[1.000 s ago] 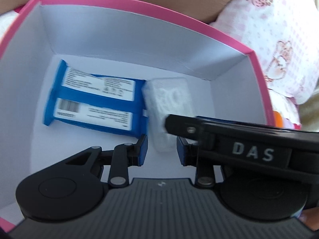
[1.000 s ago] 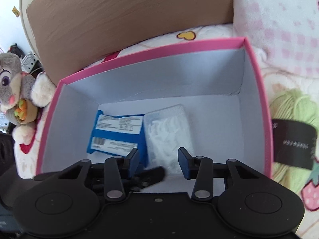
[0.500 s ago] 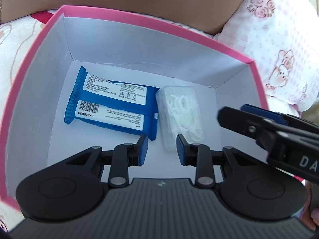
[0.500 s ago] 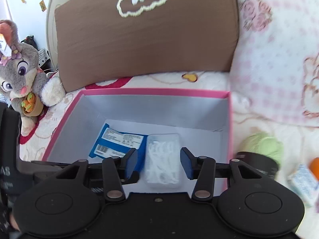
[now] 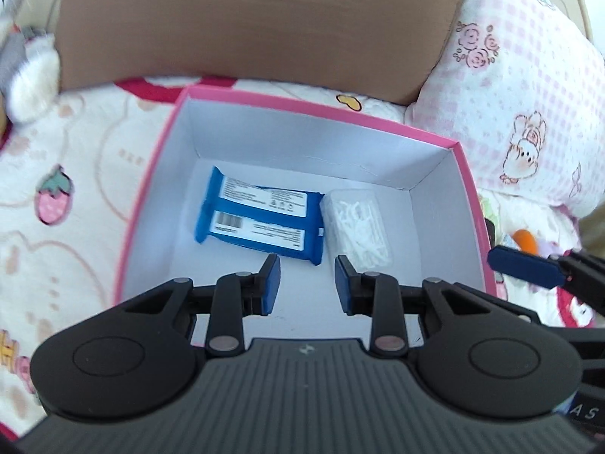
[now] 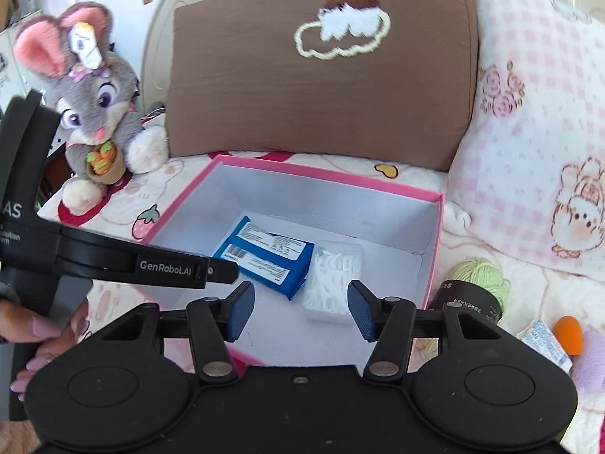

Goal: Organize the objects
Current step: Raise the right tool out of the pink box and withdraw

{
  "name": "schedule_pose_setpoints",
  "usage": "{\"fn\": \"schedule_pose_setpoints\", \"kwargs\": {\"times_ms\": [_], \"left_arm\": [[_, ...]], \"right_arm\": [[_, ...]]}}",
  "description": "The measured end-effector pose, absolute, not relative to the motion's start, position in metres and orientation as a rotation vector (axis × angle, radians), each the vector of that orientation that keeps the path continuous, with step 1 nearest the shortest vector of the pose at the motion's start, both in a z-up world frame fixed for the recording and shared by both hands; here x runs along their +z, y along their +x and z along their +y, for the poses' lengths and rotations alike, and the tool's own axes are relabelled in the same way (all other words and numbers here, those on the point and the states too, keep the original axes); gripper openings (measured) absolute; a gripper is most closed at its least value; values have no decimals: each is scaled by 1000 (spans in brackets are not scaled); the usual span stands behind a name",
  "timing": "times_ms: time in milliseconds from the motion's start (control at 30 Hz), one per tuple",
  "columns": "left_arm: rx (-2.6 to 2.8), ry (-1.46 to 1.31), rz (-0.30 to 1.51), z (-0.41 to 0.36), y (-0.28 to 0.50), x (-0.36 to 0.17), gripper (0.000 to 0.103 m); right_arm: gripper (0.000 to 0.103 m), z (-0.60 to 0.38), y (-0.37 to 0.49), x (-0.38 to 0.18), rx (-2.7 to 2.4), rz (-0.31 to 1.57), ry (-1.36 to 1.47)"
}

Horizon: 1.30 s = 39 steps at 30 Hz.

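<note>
two packs [image 5: 261, 223], perhaps floss picks [image 5: 357, 227]

The pink box [image 6: 435, 249] stands open-topped. Its left half holds a blue wipes pack [image 6: 270, 257] with a clear floss-pick case [image 6: 332, 280] touching its right edge. Bare floor lies along the near wall and right side. A green yarn ball [image 6: 476, 280] crowds the box's outer right wall.
</note>
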State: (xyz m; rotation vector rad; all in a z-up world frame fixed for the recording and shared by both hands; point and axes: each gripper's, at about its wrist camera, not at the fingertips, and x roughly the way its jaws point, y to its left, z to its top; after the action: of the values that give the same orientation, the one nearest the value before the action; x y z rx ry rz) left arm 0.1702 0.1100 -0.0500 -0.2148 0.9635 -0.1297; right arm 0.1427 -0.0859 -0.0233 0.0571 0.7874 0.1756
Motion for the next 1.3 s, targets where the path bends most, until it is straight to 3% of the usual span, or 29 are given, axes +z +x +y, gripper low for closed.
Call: {"fn": "schedule_pose_setpoints", "kwargs": {"times_ms": [400,967,1300], "left_arm": [[-155,-196,1004,107,119,-5,41],[-221,-103,1029,97,63,38,76],[-209,-69,1052,81,45,40,80]], "right_arm": [[64,-66,101,8,194,791,-62],[69,-65,41,46,224,846,-19],[75,-77,15,47,188,868,-12]]}}
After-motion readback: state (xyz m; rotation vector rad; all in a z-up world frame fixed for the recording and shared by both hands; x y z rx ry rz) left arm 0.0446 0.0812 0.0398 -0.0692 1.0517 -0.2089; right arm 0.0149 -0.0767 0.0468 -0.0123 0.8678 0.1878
